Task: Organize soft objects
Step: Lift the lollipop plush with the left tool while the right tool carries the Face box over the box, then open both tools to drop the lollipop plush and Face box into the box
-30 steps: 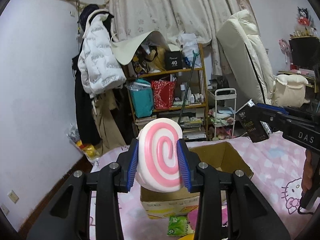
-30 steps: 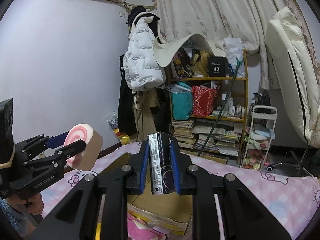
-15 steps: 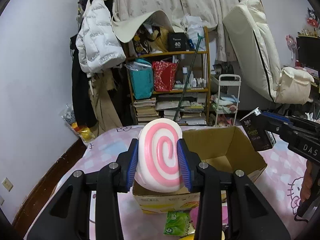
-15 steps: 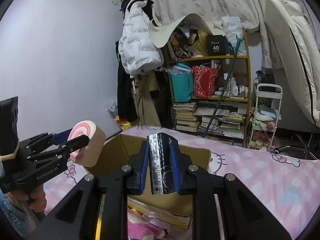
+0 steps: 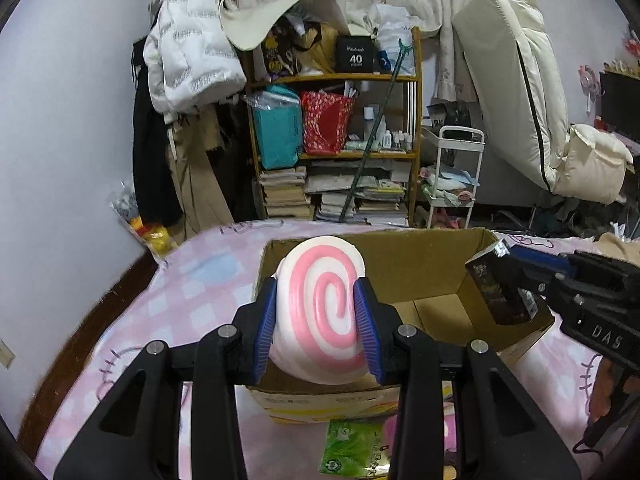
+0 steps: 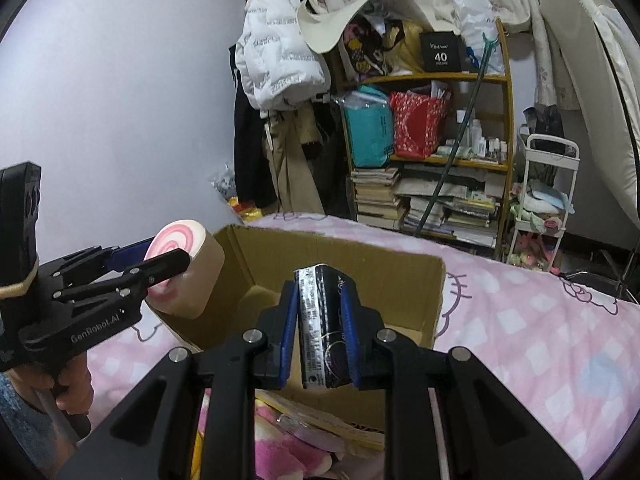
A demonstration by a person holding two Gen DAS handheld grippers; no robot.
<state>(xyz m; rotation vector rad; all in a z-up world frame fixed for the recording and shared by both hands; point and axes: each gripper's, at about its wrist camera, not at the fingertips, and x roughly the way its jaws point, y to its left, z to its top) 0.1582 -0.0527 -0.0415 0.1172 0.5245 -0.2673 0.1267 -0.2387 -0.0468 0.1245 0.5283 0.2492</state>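
Observation:
My left gripper (image 5: 316, 326) is shut on a pink-and-white swirl cushion (image 5: 320, 312), held over the near left rim of an open cardboard box (image 5: 416, 264). It also shows in the right wrist view (image 6: 170, 264) with the cushion (image 6: 188, 268). My right gripper (image 6: 320, 320) is shut on a black soft packet (image 6: 322, 324), held over the box (image 6: 340, 256). In the left wrist view the right gripper (image 5: 508, 280) holds the packet (image 5: 498, 292) over the box's right rim.
The box stands on a pink checked bed (image 5: 208, 292). A green packet (image 5: 352, 448) and pink plush items (image 6: 280, 444) lie in front of the box. A cluttered shelf (image 5: 340, 152), a white cart (image 5: 452, 176) and a hanging white jacket (image 5: 188, 52) stand behind.
Both grippers have tilted and come down toward the box. The box interior now shows, and both held objects hang over its opening.

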